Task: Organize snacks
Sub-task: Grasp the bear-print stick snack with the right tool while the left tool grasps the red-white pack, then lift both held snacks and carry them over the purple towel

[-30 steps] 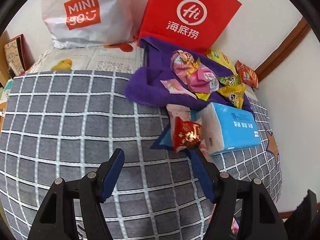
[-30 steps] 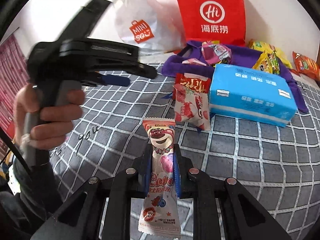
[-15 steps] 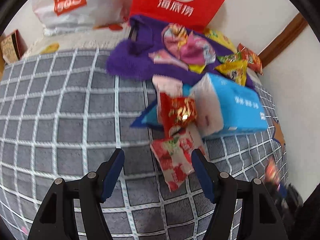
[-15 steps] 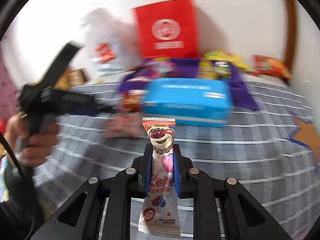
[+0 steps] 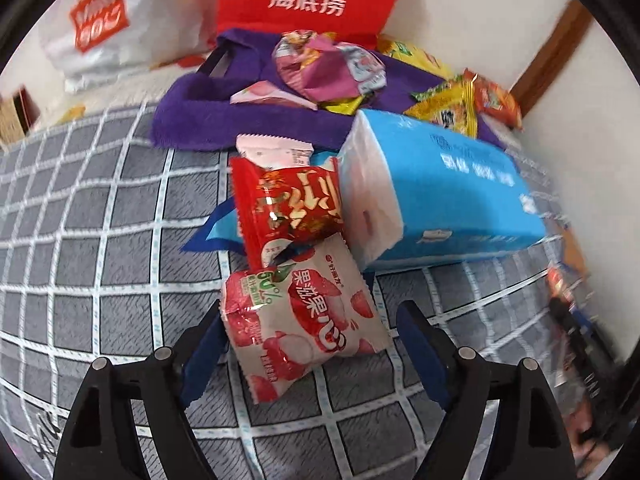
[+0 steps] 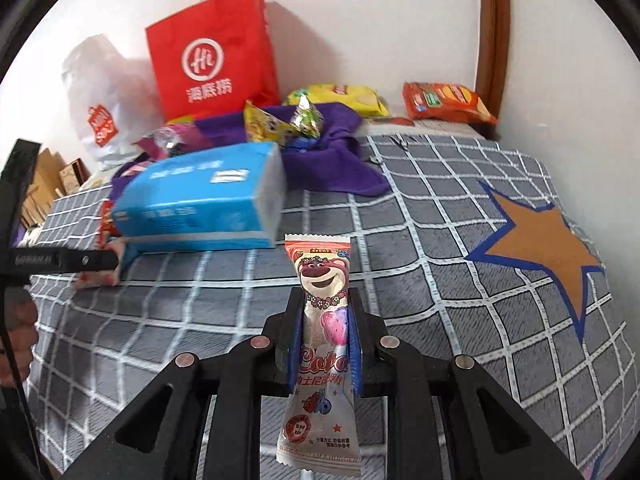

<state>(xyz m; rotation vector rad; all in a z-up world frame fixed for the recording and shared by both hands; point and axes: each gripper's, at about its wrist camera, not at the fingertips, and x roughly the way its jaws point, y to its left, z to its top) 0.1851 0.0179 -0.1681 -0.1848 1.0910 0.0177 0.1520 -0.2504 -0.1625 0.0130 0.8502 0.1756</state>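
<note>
Left gripper (image 5: 308,344): jaws opening, spread wide around the strawberry snack packet (image 5: 300,320); left blue pad partly hidden behind the packet's edge, right pad standing apart from it; contact on the left side impossible to tell.
Strawberry snack packet: lying on the grey checked bedcover (image 5: 100,240), white with red fruit print, its upper edge tucked under the red snack packet (image 5: 288,204).
Red snack packet: leaning against the end of the blue tissue pack (image 5: 440,196), a pink-white packet (image 5: 276,152) showing just behind it.
Right gripper (image 6: 325,320): jaws pressed together, pinching the bear lollipop packet (image 6: 322,308) at its middle.
Bear lollipop packet: standing upright between the blue pads, bear face above the jaws, lower printed end hanging below them, over the bedcover (image 6: 420,240).
Blue tissue pack: lying on the bedcover in front of the purple cloth (image 5: 200,120).
Purple cloth: carrying crumpled pink and purple wrappers (image 5: 328,68) and yellow snack bags (image 5: 448,108).
Orange chip bag (image 6: 444,102): lying near the wall, well apart from the rest.
Red paper bag (image 6: 212,56): standing against the wall, beside the white plastic bag (image 6: 100,100).
Star patch (image 6: 548,240): printed on the bedcover, right of the lollipop packet.
Person's hand (image 6: 16,328): showing at the left edge of the right wrist view, holding the other gripper's handle.
</note>
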